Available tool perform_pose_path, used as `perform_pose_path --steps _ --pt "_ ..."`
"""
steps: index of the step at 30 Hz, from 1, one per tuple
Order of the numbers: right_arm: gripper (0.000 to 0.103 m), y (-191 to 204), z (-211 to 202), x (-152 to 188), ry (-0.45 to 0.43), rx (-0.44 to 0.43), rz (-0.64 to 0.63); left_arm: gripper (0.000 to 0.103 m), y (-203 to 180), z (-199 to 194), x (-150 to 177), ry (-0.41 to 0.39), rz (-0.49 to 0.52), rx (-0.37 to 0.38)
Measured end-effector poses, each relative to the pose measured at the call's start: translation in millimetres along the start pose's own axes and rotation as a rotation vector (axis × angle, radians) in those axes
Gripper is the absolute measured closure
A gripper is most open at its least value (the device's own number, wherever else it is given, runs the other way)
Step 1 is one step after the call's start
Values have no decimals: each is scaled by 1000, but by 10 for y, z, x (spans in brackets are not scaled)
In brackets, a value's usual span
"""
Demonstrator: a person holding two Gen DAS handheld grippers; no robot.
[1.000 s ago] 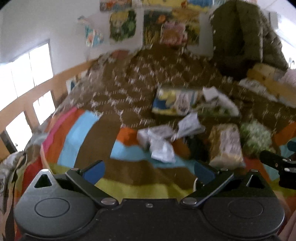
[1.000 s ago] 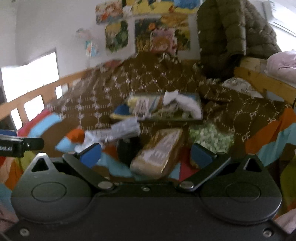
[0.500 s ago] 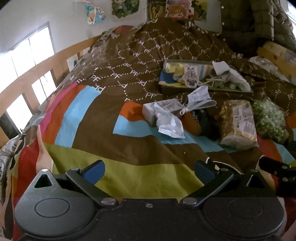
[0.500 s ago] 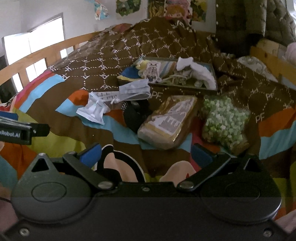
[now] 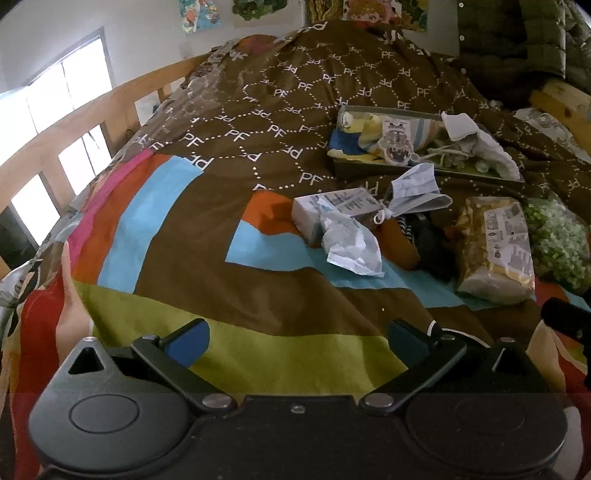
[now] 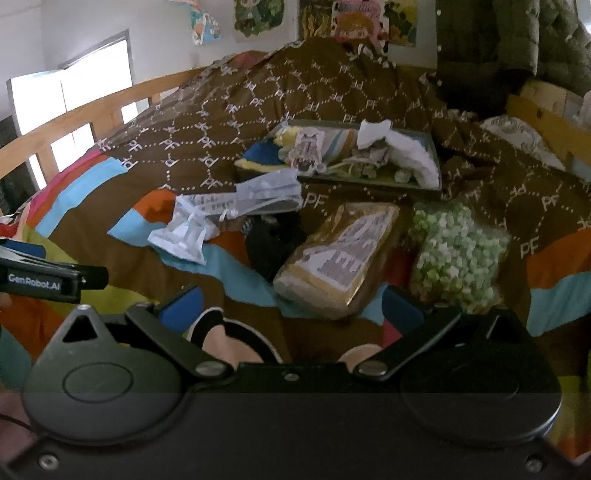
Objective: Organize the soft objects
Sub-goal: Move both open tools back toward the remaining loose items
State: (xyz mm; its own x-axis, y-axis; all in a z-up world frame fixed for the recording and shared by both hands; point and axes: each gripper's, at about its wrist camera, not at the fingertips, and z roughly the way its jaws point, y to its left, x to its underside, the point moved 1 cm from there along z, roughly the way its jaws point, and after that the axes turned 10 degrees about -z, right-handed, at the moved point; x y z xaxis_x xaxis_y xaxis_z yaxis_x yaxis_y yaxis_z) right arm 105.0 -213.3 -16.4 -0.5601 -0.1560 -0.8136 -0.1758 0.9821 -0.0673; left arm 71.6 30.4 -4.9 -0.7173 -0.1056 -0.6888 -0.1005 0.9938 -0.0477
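On the quilt lie a white crumpled wrapper (image 5: 351, 243), a grey box (image 5: 334, 208), a face mask (image 5: 415, 190), a black sock bundle (image 5: 430, 240), a gold packet (image 5: 495, 249) and a bag of green pellets (image 5: 557, 240). A shallow tray (image 5: 424, 171) behind them holds soft cloths. My left gripper (image 5: 295, 338) is open and empty, low over the green stripe. My right gripper (image 6: 291, 306) is open and empty just before the gold packet (image 6: 340, 258), beside the pellet bag (image 6: 458, 251) and black bundle (image 6: 275, 240).
A wooden bed rail (image 5: 74, 125) runs along the left. A dark green jacket (image 5: 517, 33) hangs at the back right above a wooden ledge (image 5: 561, 99). Posters (image 6: 354, 22) hang on the far wall. The left gripper shows at the right view's left edge (image 6: 48, 278).
Both views tilted down toward the bed and sharpened; the objects now sit higher in frame. Both grippers stayed open.
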Motion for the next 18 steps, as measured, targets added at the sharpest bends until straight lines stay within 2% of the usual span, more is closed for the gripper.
perform_pose_path --steps 6,12,18 --pt "0 -40 21 -40 -21 33 14 1 -67 65 -77 -55 33 23" --pt "0 -30 107 -117 -29 50 -29 1 -130 199 -181 -114 65 41" --pt "0 -22 237 -265 -86 53 -194 1 -177 306 -236 -133 100 76"
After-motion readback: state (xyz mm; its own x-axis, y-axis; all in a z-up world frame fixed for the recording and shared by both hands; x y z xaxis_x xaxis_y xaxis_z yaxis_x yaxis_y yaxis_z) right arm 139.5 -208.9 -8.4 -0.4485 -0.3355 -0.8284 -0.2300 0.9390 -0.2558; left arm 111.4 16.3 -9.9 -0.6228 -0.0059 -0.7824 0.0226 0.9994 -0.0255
